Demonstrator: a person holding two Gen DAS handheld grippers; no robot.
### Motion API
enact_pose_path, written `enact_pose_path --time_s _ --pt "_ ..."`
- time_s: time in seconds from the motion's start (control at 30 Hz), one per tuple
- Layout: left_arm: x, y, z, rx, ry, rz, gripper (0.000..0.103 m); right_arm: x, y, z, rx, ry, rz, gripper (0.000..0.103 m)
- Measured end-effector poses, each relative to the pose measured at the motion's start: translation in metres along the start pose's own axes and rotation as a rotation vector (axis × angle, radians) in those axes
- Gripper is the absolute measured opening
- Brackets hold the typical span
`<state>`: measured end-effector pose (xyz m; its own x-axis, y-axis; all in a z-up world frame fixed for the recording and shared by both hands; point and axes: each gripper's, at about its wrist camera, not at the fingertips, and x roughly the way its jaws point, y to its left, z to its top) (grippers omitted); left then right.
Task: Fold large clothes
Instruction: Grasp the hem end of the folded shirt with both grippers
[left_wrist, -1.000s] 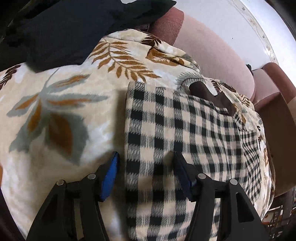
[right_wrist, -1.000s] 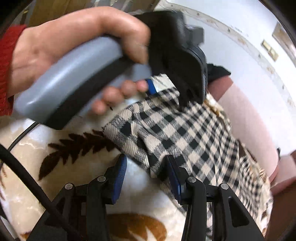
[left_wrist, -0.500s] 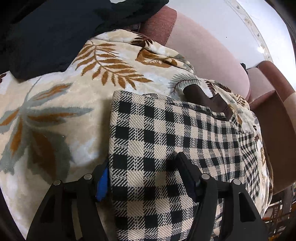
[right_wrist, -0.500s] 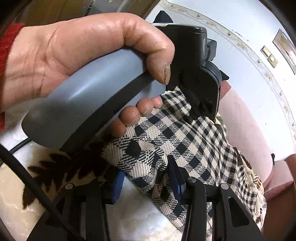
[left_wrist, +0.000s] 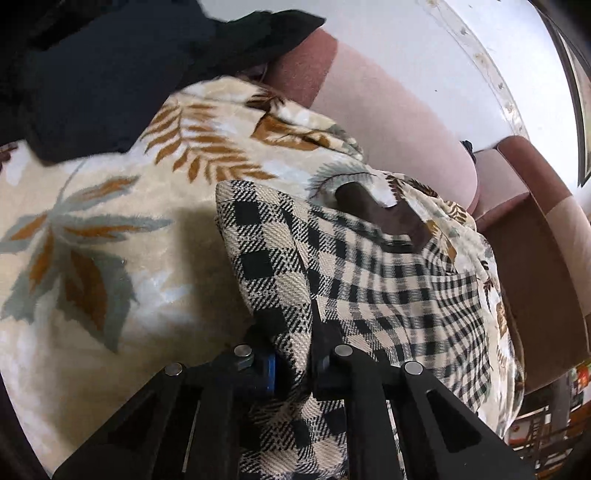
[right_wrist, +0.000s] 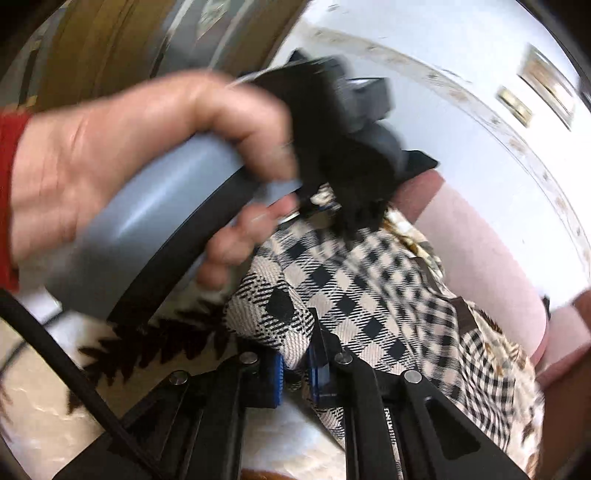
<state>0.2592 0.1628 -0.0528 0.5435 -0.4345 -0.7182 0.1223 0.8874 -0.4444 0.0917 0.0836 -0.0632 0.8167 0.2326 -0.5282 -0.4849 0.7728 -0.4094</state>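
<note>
A black-and-cream checked garment (left_wrist: 369, 288) lies on a leaf-patterned blanket (left_wrist: 92, 229) over a sofa. My left gripper (left_wrist: 291, 354) is shut on a bunched fold at the garment's near left corner. My right gripper (right_wrist: 297, 363) is shut on another bunched corner of the same checked garment (right_wrist: 369, 295). In the right wrist view the person's hand (right_wrist: 129, 147) holds the left gripper's grey handle (right_wrist: 147, 236) just above and left of the cloth, and its fingers are hidden by blur.
A dark garment (left_wrist: 110, 66) lies heaped at the blanket's far left. The pink sofa back (left_wrist: 388, 103) and brown armrest (left_wrist: 535, 240) run along the right. A white wall (right_wrist: 424, 122) stands behind. A black cable (right_wrist: 55, 350) crosses the lower left.
Both grippers have closed from open onto the checked garment's near corners, and the cloth is bunched and lifted slightly. The hand with the left gripper has moved up and away.
</note>
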Motion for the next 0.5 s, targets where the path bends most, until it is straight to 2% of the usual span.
enact_pose_path --time_s 0.17,0.3,0.5 --pt "-0.013 -0.046 0.018 0.075 -0.005 0.073 0.011 -0.022 -0.034 0.0 0.093 -0.055 -0.004 0.01" --pt "-0.021 -0.09 0.03 0.121 -0.016 0.089 0.011 -0.041 -0.064 -0.005 0.167 -0.09 -0.027 0.01" --pt "-0.001 -0.177 0.037 0.218 -0.004 0.104 0.011 -0.054 -0.128 -0.03 0.272 -0.093 -0.088 0.01"
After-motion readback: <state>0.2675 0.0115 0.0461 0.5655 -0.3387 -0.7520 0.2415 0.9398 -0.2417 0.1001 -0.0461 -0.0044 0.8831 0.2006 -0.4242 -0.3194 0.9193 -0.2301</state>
